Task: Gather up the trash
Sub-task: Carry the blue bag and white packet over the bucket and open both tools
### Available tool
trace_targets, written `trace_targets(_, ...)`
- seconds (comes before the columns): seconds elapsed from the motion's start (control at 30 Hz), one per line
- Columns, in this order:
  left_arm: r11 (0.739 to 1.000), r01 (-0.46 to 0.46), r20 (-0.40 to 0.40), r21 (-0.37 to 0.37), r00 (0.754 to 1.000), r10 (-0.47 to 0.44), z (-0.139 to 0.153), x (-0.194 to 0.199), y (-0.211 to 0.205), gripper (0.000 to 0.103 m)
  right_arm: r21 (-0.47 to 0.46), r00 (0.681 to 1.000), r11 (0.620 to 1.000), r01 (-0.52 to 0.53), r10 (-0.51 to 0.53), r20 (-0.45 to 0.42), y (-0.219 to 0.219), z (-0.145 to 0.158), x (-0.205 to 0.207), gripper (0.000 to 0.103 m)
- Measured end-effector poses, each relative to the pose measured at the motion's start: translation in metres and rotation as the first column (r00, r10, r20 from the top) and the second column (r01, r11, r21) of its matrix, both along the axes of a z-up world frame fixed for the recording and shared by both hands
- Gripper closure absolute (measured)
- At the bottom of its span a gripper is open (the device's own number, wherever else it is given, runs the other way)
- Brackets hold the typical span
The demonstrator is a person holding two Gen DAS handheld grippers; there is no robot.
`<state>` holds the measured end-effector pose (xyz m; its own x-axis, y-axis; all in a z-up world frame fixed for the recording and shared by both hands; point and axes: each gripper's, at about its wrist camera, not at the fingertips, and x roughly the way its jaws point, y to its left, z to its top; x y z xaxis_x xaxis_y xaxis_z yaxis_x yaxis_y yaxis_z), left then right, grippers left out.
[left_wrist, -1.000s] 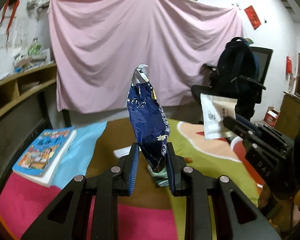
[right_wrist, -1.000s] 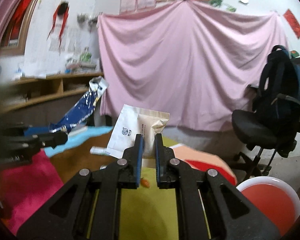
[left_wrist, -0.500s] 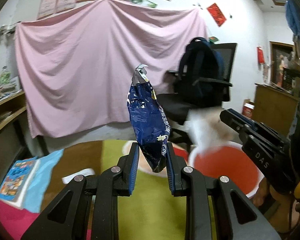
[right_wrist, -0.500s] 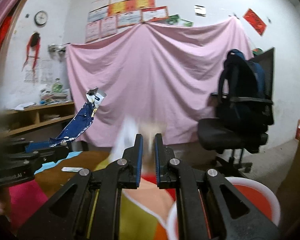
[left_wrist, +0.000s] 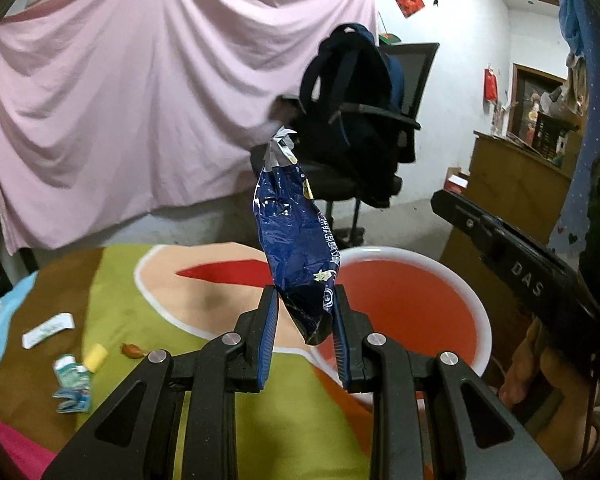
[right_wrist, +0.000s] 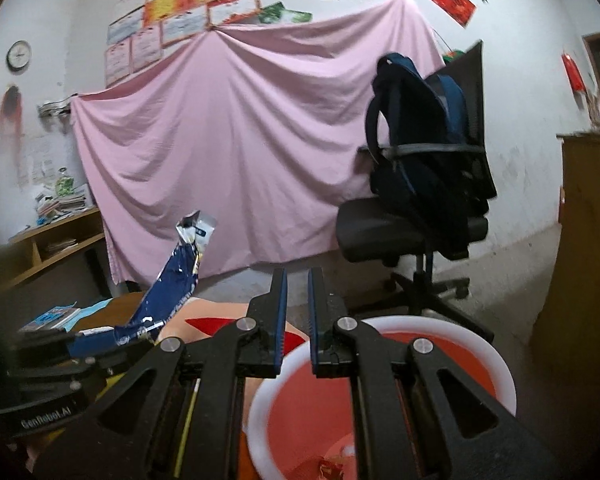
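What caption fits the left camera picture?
Left gripper holds a blue wrapper near the red bin.

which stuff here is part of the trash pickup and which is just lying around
Part of the job:
- blue snack bag in the left gripper
- red bin
- small wrappers on the table
- white packet

Just lying about:
- office chair
- backpack
- pink sheet

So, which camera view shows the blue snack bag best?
The left wrist view: the blue snack bag stands upright, centred and sharp, pinched in the left gripper. The right wrist view shows it only small, slanted, at the left edge.
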<state>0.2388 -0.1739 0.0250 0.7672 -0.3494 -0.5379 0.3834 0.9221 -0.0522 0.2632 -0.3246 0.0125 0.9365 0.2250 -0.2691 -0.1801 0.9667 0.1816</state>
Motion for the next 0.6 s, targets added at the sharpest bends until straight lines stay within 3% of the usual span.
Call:
trace_targets(0.33,0.996,0.080,-0.142,-0.036,0.986,-0.085,-0.016,0.020,-0.011,0.076,0.025,0.997,0.998,0.051,-0.049,-0.059,-0.015,-0.009,0.006,0.057)
trace_targets(0.6,0.997,0.049,-0.163,-0.066,0.985,-0.059,-0.018,0.021,-0.001,0.067,0.033,0.997,0.998,0.047,-0.045,-0.062,-0.016,-0.009,0.008,0.039)
